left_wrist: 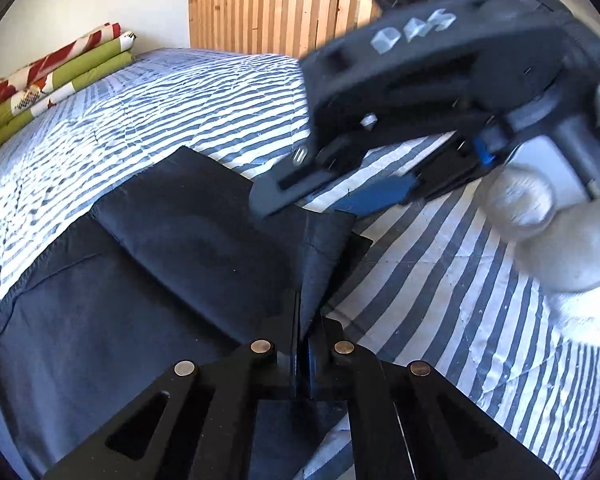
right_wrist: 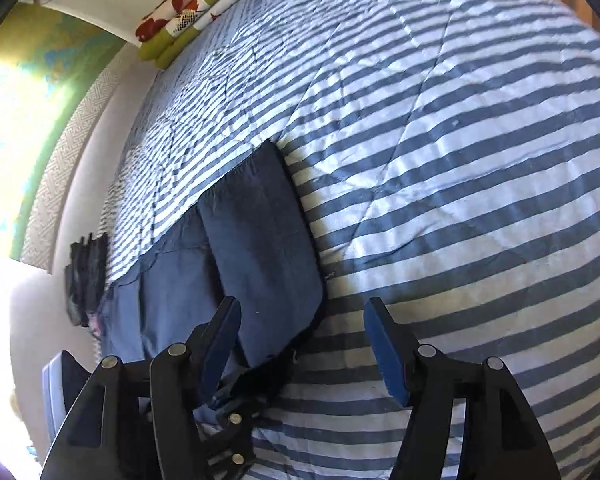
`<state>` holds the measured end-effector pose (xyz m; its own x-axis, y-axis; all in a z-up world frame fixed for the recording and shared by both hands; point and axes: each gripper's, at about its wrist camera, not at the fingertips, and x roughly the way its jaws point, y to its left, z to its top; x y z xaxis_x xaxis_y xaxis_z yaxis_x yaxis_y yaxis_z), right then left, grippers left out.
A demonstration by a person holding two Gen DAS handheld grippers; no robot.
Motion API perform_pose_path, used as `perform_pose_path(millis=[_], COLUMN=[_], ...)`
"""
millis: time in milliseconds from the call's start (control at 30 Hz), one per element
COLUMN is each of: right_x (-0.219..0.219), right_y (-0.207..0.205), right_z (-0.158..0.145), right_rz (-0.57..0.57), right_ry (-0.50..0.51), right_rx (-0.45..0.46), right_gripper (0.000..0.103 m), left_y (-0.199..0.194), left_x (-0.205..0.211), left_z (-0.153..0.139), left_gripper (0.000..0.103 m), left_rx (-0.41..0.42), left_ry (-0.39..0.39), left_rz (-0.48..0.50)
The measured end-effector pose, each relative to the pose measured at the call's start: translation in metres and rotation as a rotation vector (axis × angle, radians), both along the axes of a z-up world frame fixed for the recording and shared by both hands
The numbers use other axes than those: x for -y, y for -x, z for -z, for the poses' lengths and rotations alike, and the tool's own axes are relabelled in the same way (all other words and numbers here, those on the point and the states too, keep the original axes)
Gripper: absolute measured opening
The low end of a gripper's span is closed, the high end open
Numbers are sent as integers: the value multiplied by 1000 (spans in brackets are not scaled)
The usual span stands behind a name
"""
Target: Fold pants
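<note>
Dark navy pants (left_wrist: pixel 160 260) lie partly folded on a blue-and-white striped bedspread (left_wrist: pixel 180 96). My left gripper (left_wrist: pixel 305 316) is shut on a raised corner of the pants at their right edge. In the left wrist view my right gripper (left_wrist: pixel 300 208), held by a white-gloved hand (left_wrist: pixel 540 216), hovers just above that corner with its jaws apart and nothing between them. From the right wrist view the right gripper (right_wrist: pixel 300 308) stands open over the near edge of the pants (right_wrist: pixel 260 248). The left gripper (right_wrist: pixel 232 420) shows below it, clamped on the cloth.
Folded green and red-flowered blankets (left_wrist: pixel 56 80) are stacked at the far end of the bed, also visible from the right wrist (right_wrist: pixel 196 8). A slatted wooden cabinet (left_wrist: pixel 284 12) stands behind the bed. A dark object (right_wrist: pixel 86 276) hangs at the bed's left edge. Striped bedspread (right_wrist: pixel 460 160) spreads to the right.
</note>
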<state>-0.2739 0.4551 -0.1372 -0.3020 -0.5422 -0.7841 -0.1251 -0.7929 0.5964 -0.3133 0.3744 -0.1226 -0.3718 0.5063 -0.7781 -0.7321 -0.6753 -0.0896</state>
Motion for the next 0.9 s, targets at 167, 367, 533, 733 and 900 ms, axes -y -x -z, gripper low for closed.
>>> perform_pose_path(millis=[167, 367, 533, 733, 900], right_x=[15, 16, -6, -44, -60], right_y=[6, -15, -52, -115, -156], right_z=[9, -7, -47, -105, -131], right_rz=[-26, 48, 85, 153, 224], right_ry=[57, -16, -24, -139, -223], right_rx=[7, -60, -123, -173, -181], right_gripper=[32, 3, 3, 3, 3], left_y=[-5, -24, -59, -117, -145], left_x=[10, 11, 0, -34, -41], left_z=[-7, -31, -70, -115, -132], left_gripper=[2, 2, 2, 1, 2], left_rx=[5, -12, -2, 15, 91], left_ry=[-17, -65, -147, -249, -334], left_rz=[-7, -39, -17, 54, 68])
